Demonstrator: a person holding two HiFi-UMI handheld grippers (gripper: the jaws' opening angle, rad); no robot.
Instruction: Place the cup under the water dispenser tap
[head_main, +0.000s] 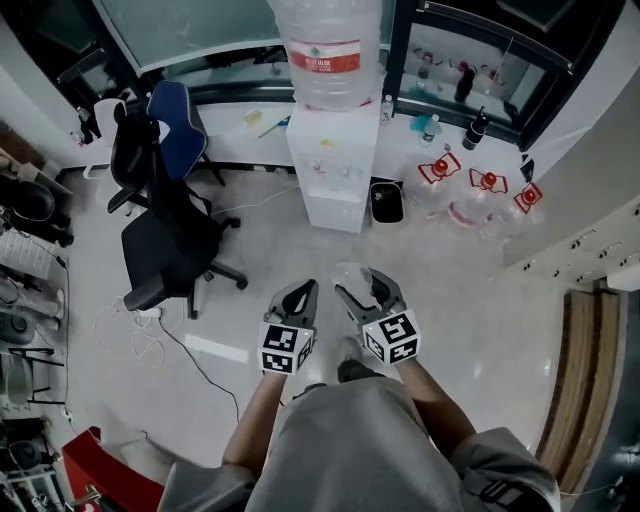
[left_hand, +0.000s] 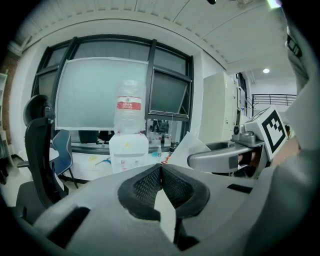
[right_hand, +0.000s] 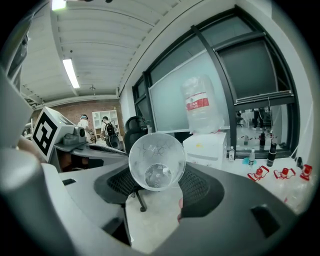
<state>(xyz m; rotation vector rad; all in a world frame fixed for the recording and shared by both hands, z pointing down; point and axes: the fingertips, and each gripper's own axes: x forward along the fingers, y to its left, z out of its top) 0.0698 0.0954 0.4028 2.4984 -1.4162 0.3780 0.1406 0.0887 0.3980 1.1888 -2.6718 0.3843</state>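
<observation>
Jaws of the right gripper (right_hand: 157, 174) clasp a clear cup (right_hand: 157, 161); the left gripper (left_hand: 160, 169) is closed and empty. Carrying stage, I judge: the water dispenser (head_main: 330, 170) stands well ahead, its tap too small to make out, so approach first.

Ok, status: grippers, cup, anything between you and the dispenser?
Left gripper shut, empty. Right gripper shut on cup, cup well short of water dispenser. Office chair off to left, not in the way.

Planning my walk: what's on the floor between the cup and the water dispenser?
Only bare floor between cup and water dispenser, as the head view shows.
</observation>
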